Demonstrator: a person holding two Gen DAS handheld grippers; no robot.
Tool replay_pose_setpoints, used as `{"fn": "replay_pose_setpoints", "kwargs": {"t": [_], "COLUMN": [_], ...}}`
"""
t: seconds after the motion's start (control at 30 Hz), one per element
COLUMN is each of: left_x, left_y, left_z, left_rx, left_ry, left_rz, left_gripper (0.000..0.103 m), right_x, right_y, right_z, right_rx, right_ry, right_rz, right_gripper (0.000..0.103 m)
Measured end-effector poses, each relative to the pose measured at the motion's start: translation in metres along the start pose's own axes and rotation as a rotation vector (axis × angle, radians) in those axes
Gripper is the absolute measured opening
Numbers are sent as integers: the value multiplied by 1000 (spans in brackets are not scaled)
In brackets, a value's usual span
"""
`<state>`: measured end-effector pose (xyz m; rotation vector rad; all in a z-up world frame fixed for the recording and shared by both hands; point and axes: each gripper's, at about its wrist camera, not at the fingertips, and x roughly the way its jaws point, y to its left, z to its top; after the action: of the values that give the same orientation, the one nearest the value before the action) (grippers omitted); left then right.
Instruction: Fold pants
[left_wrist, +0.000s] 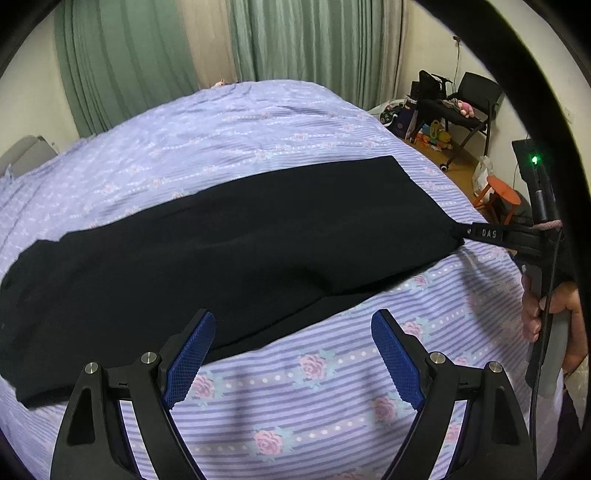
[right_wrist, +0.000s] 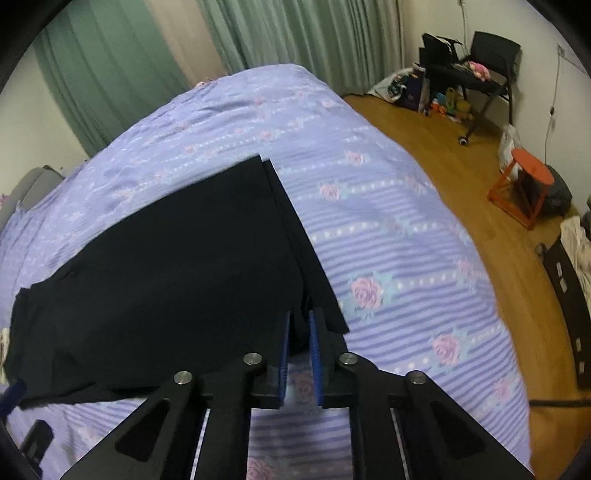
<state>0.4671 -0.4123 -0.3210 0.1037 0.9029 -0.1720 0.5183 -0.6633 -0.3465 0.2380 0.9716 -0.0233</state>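
Black pants (left_wrist: 229, 251) lie stretched across the purple flowered bed (left_wrist: 295, 387), legs stacked one on the other, cuffs to the right. My left gripper (left_wrist: 293, 332) is open just above the near edge of the pants, holding nothing. My right gripper (right_wrist: 299, 328) is shut on the near corner of the pants' cuff end (right_wrist: 306, 310); in the left wrist view it shows at the right (left_wrist: 461, 232), pinching that corner. The pants also fill the left of the right wrist view (right_wrist: 166, 277).
The bed's right edge drops to a wooden floor (right_wrist: 461, 177). An orange stool (right_wrist: 524, 184), a black chair (right_wrist: 491, 62) with bags and toys stand at the far right. Green curtains (left_wrist: 295, 37) hang behind the bed.
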Motion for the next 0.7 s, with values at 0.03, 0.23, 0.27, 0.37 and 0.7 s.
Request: {"fn": "replay_pose_setpoints", "kwargs": {"t": [0.03, 0.23, 0.27, 0.37, 0.7], "left_x": [0, -5, -5, -3, -3], "left_y": [-2, -3, -2, 0, 12], "left_z": [0, 4, 5, 3, 3], "left_rx": [1, 22, 20, 14, 24], "left_ry": [1, -18, -19, -13, 2], "left_rz": [-2, 2, 2, 7, 52], "left_gripper": [87, 87, 87, 87, 87], "right_x": [-3, -31, -31, -16, 12], "right_y": [1, 7, 5, -2, -11], "right_z": [3, 26, 30, 35, 9], "right_rx": [-19, -110, -105, -85, -106], "right_ry": [-6, -86, -88, -57, 45], "right_rz": [-8, -92, -93, -97, -228], "right_gripper": [7, 3, 3, 3, 11]}}
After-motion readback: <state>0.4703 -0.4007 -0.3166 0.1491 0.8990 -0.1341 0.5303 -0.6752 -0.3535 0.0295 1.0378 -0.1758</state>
